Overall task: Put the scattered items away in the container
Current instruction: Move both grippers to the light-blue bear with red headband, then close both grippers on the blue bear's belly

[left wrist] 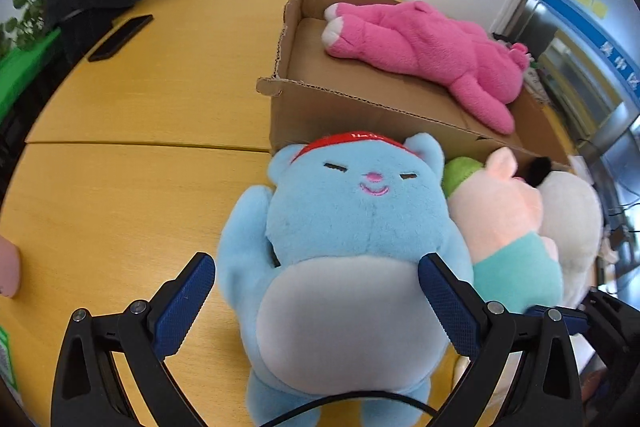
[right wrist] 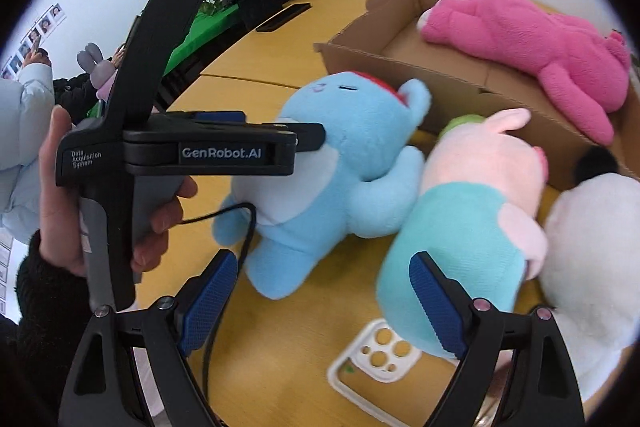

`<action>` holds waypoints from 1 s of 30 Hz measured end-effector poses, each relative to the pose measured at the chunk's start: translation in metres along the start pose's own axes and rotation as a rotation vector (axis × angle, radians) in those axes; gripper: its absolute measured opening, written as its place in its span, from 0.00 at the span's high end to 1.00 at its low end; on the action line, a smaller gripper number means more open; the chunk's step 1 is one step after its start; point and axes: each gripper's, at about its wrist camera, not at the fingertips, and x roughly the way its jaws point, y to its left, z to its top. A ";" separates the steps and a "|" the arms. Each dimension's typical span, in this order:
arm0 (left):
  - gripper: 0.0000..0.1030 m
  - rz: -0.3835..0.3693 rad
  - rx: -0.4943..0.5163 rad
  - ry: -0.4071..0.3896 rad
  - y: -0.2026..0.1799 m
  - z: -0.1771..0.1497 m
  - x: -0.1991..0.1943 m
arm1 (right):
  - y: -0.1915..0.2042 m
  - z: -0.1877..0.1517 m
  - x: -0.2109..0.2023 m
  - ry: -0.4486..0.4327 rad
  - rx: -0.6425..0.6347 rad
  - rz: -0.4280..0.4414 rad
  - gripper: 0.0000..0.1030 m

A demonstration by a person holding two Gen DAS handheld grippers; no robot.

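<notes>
The left gripper (left wrist: 318, 291) hangs wide open over the belly of the fluffy blue plush bear with a red headband (left wrist: 344, 227), its jaws straddling the bear, gripping nothing, probably lined up for a grasp. The right gripper (right wrist: 324, 301), equally spread and empty, sits beside the pink plush pig in a teal shirt (right wrist: 468, 227). Beyond both, the brown cardboard box (left wrist: 360, 125) already holds a bright pink plush toy (left wrist: 432, 51).

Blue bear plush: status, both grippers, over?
Left gripper open, jaws straddling blue bear plush. Right gripper open, empty. Pink plush already in cardboard box. Pig plush crowds bear.
</notes>
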 end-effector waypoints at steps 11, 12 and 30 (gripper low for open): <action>0.05 -0.240 -0.061 0.068 0.060 -0.003 0.010 | 0.002 0.028 0.046 0.060 0.142 0.036 0.14; 0.04 -0.274 -0.051 0.082 0.058 -0.002 0.014 | 0.005 0.030 0.056 0.075 0.136 0.003 0.14; 0.27 -0.535 -0.046 0.184 0.063 -0.020 0.027 | 0.046 0.018 0.084 0.052 0.051 -0.121 0.11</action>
